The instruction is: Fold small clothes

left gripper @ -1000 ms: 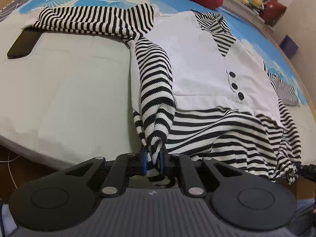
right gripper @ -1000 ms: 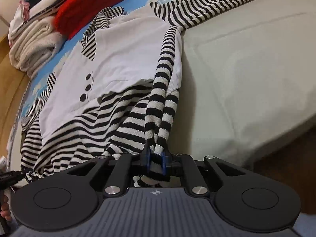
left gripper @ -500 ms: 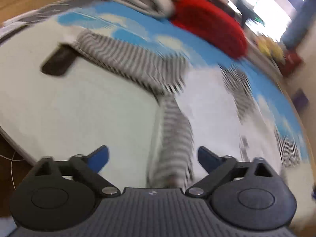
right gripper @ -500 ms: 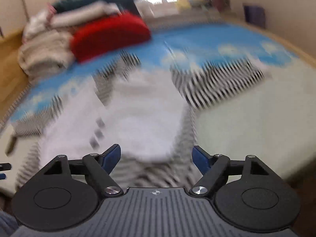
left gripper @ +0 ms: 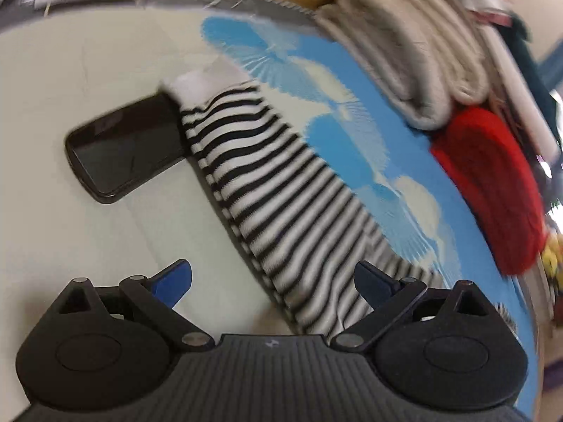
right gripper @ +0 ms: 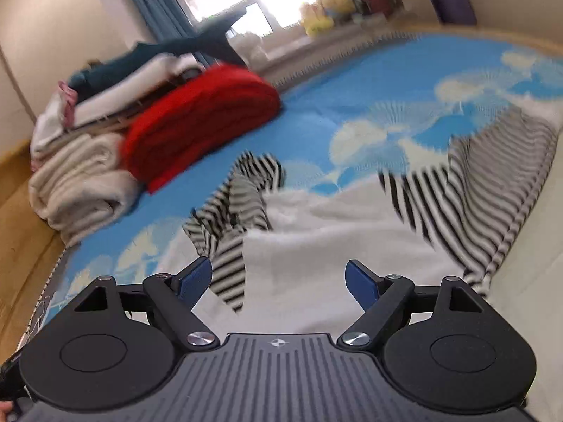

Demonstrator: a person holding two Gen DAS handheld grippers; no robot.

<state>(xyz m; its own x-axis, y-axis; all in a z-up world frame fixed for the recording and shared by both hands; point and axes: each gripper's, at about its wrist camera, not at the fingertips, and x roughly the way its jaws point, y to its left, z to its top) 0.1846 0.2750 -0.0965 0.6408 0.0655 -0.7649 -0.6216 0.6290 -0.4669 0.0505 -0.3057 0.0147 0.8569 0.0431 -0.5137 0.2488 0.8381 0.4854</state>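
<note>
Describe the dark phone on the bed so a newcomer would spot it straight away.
Start at the pale sheet in the left wrist view. Follow the striped sleeve up to its white cuff. The phone lies flat with one end beneath it: glossy, black, the only hard thing among fabrics.

Black-and-white striped sleeve (left gripper: 281, 197), blue cloud-print sheet (right gripper: 369, 105), red folded knit (right gripper: 200, 119), seemingly black phone (left gripper: 123, 154).

No readable text, label, brand or number shows anywhere.
</note>
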